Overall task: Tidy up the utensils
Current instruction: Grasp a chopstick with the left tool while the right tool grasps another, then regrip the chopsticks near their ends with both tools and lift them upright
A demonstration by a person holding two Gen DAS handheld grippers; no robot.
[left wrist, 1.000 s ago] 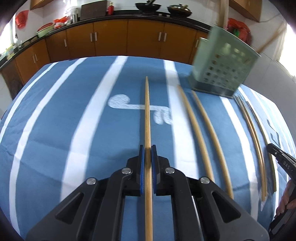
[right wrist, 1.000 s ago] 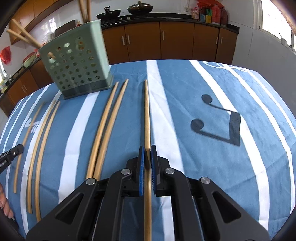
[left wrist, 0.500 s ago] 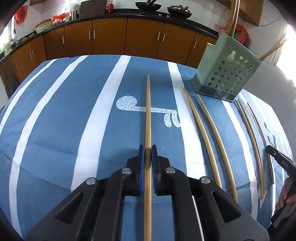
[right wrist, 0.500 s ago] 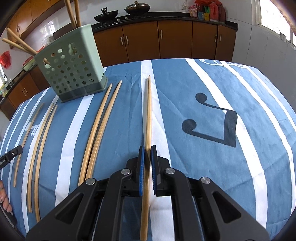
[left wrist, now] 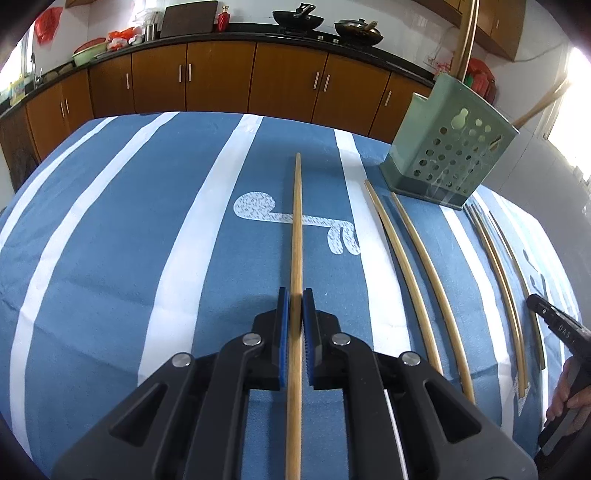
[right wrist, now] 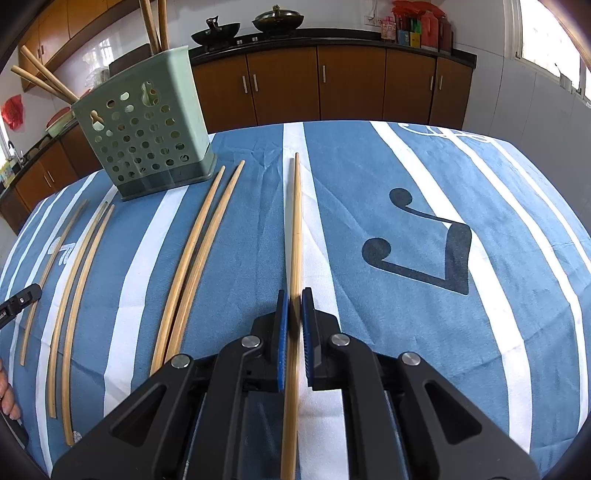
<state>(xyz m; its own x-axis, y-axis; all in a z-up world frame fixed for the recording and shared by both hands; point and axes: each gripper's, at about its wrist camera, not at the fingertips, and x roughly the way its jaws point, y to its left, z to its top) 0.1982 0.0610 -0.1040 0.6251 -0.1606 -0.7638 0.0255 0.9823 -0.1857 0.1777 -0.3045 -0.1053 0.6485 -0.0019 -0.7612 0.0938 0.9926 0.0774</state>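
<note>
"DAS" on right gripper point(left wrist: 565, 328)

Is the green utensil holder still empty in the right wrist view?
No: several chopsticks already stick up out of the green holder, above its rim.

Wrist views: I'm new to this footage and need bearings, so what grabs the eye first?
Each gripper is shut on a chopstick pointing straight ahead: the left gripper holds one chopstick, the right gripper another chopstick. A green perforated holder with chopsticks already inside stands on the blue striped tablecloth, with loose chopsticks lying beside it.
</note>
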